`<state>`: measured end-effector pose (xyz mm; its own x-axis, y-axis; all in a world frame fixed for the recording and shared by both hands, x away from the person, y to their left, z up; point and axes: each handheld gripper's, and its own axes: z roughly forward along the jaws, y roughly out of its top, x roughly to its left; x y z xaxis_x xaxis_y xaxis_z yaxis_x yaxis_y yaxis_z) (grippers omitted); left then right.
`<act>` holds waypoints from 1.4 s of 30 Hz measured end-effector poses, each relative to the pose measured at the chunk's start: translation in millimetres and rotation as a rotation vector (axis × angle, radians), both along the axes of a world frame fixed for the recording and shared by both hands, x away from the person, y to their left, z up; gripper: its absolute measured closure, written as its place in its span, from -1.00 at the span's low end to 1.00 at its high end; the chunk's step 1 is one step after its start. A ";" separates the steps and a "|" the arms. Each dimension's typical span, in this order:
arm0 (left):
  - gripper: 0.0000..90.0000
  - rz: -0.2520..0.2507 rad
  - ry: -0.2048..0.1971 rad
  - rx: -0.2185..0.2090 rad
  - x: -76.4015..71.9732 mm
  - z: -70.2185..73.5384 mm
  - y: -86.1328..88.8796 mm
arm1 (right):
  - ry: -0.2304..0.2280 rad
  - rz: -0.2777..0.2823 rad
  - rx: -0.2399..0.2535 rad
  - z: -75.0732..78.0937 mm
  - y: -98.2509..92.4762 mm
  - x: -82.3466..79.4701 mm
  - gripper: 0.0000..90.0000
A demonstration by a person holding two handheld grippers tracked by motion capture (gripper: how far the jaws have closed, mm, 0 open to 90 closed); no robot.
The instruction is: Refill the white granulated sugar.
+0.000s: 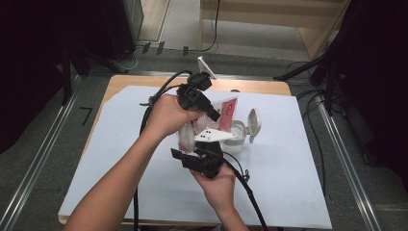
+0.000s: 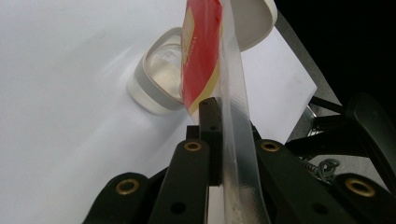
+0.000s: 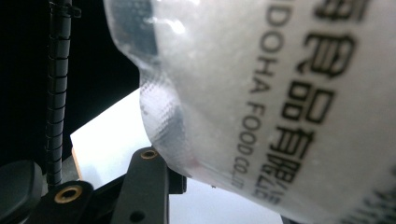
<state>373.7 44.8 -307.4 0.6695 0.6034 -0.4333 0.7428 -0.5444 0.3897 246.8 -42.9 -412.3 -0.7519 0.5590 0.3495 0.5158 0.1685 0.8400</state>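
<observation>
Here, left hand-held gripper [image 2: 219, 140] clamps tight on the red food pouch [image 2: 201, 56] edge, above the open white container [image 2: 156, 81]. Right hand-held gripper [image 1: 199, 159], jaws part-closed, grips the pouch's lower end, nearer the person than the container.

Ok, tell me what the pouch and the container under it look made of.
Pouch: thin glossy plastic film, judging by its translucent, crinkled, sealed edge and printed red face. Container: probably rigid plastic, smooth and semi-matte, with clear walls, a whitish rim and an open hinged white lid.

pouch [image 1: 226, 113] above open tub [image 1: 239, 137] on table [image 1: 288, 192].
</observation>
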 end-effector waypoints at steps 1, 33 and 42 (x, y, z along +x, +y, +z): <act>0.96 0.001 0.000 0.000 0.1 0.2 0.1 | 0.002 0.001 0.000 0.3 0.0 0.2 0.44; 0.95 0.012 -0.016 -0.007 2.0 0.8 1.7 | -0.019 0.005 -0.012 -1.0 0.3 5.2 0.42; 0.94 0.016 -0.021 -0.007 2.5 -0.1 1.3 | -0.004 0.004 -0.003 -2.0 0.5 6.6 0.42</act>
